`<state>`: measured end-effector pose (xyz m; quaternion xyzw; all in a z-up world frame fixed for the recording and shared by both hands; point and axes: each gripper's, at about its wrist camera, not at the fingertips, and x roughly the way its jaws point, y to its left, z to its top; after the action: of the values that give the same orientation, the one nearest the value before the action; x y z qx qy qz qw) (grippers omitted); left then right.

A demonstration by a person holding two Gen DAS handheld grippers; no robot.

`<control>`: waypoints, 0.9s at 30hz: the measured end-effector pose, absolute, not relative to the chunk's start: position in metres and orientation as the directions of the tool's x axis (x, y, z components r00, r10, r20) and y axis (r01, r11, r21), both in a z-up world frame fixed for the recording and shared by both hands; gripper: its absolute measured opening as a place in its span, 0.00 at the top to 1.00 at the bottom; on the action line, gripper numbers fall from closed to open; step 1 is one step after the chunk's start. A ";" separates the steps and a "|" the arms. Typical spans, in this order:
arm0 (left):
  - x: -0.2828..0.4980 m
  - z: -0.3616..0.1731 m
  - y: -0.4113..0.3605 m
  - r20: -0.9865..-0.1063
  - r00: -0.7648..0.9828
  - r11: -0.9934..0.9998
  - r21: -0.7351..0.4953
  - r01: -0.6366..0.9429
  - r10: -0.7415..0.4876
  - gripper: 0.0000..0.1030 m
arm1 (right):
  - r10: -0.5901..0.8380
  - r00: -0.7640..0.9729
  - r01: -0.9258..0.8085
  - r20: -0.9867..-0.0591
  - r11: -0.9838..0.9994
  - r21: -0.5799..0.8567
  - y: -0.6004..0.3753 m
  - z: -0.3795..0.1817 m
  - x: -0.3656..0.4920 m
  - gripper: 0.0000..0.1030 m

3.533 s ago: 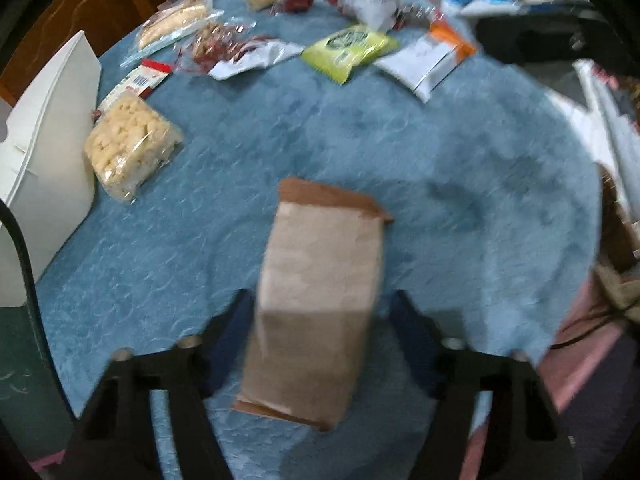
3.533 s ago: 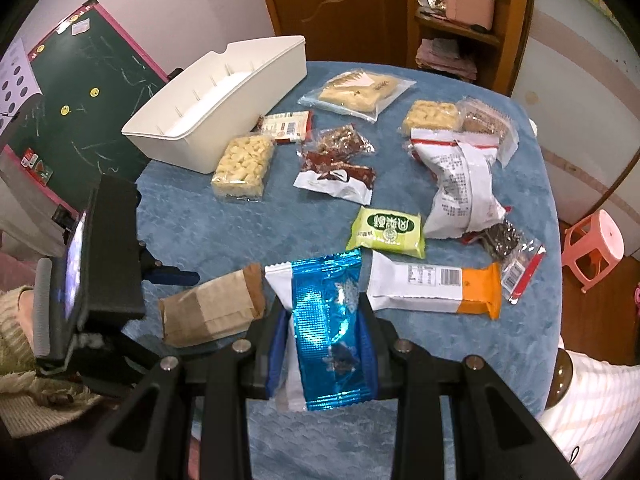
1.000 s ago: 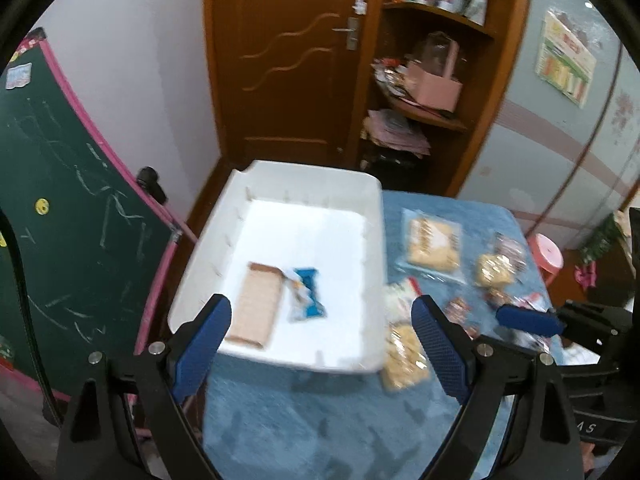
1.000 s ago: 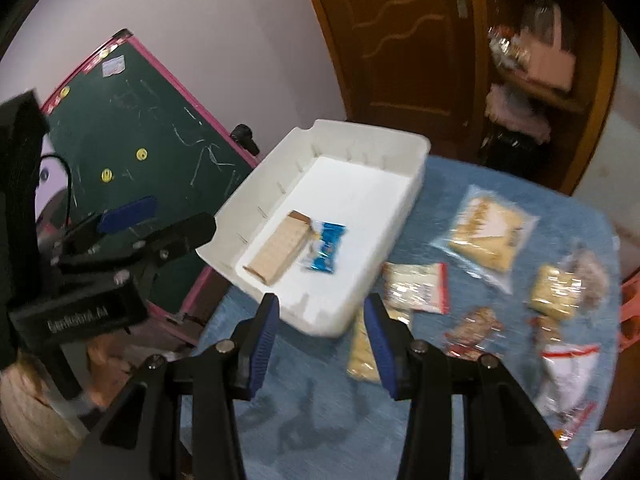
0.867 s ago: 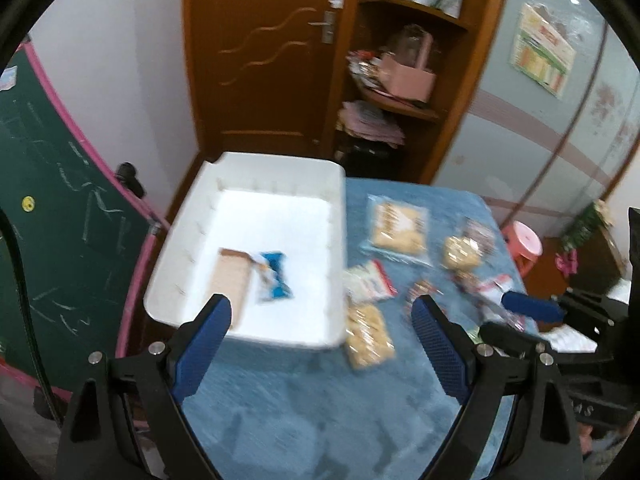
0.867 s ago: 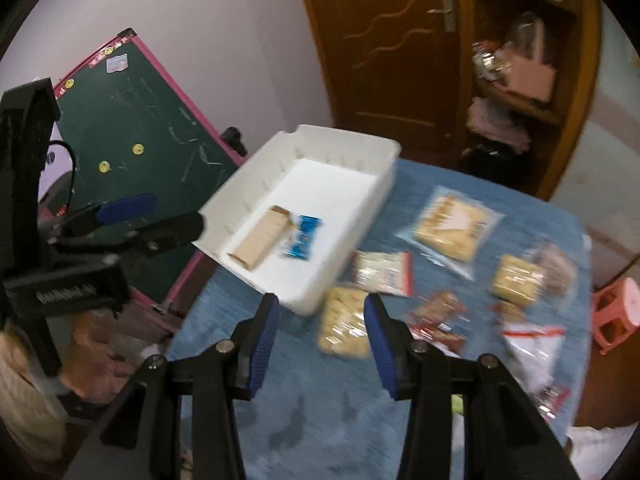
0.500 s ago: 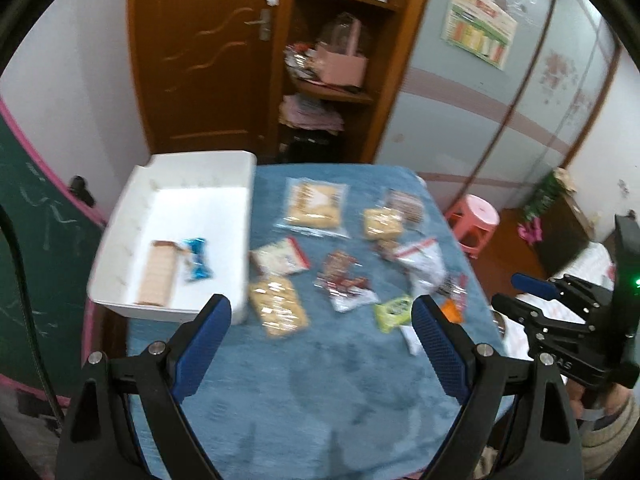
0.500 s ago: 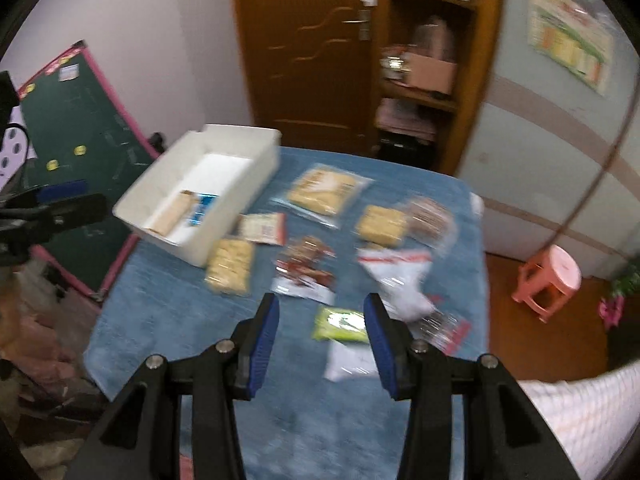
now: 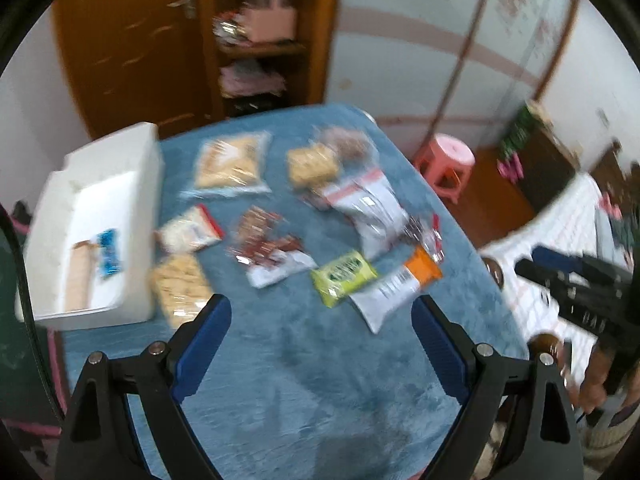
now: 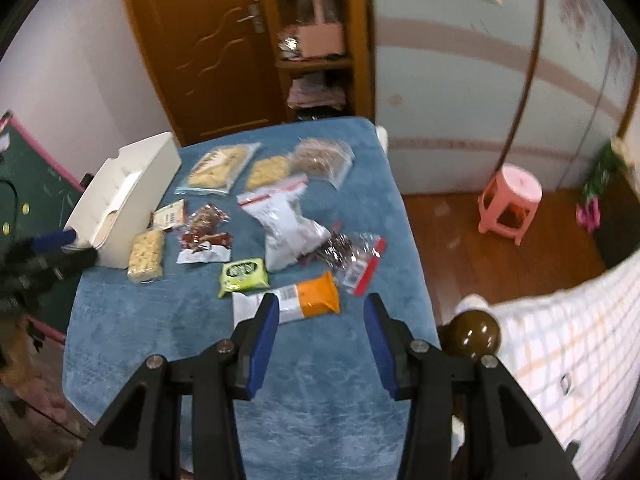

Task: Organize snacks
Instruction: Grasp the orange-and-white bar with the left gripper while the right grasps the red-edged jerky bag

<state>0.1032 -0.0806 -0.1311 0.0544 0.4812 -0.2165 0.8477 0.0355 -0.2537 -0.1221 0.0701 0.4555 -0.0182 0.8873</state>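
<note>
Several snack packets lie on the blue-covered table (image 9: 312,360). A white bin (image 9: 52,232) at the left holds a brown paper packet (image 9: 78,276) and a small blue packet (image 9: 109,254). Nearest are a green packet (image 9: 344,277) and a white-and-orange packet (image 9: 396,289). My left gripper (image 9: 320,340) hangs open and empty above the table's near part. My right gripper (image 10: 322,332) is open and empty, just short of the white-and-orange packet (image 10: 298,300); the green packet (image 10: 242,274) lies to its left.
Clear bags of biscuits (image 10: 218,168) and a white zip bag (image 10: 286,224) lie further back. A pink stool (image 10: 510,200) stands on the wooden floor at the right. A door and shelf (image 10: 316,48) stand behind the table, a green chalkboard (image 10: 24,196) at the left.
Both grippers have swung from above the white bin to the right, toward the loose packets, and sunk a little. The bin has slid to the left edge of both views.
</note>
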 end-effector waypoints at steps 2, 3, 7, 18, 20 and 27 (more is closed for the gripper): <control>0.103 -0.149 -0.101 -0.851 0.414 0.880 -0.109 0.463 -0.323 0.12 | 0.031 0.570 0.109 -0.821 0.988 0.113 -0.262 -0.135 0.040 0.56; 0.103 -0.155 -0.107 -0.852 0.407 0.871 -0.108 0.479 -0.329 0.12 | 0.025 0.565 0.113 -0.825 0.988 0.108 -0.265 -0.140 0.042 0.56; 0.107 -0.182 -0.143 -0.855 0.374 0.826 -0.105 0.554 -0.359 0.12 | 0.042 0.541 0.072 -0.840 0.993 0.096 -0.278 -0.165 0.062 0.56; 0.124 -0.235 -0.205 -0.883 0.293 0.732 -0.079 0.677 -0.367 0.13 | 0.109 0.431 -0.184 -0.896 0.982 0.031 -0.291 -0.222 0.145 0.57; 0.126 -0.243 -0.210 -0.891 0.277 0.721 -0.078 0.689 -0.361 0.13 | 0.127 0.411 -0.242 -0.903 0.970 0.026 -0.286 -0.229 0.156 0.57; 0.134 -0.260 -0.219 -0.902 0.239 0.705 -0.095 0.703 -0.359 0.14 | 0.142 0.368 -0.406 -0.919 0.914 -0.021 -0.260 -0.245 0.178 0.57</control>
<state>0.1344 -0.2188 -0.2601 0.1679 0.5111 -0.3452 0.7690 0.1778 -0.2600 -0.2452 -0.1229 0.5368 0.1674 0.8177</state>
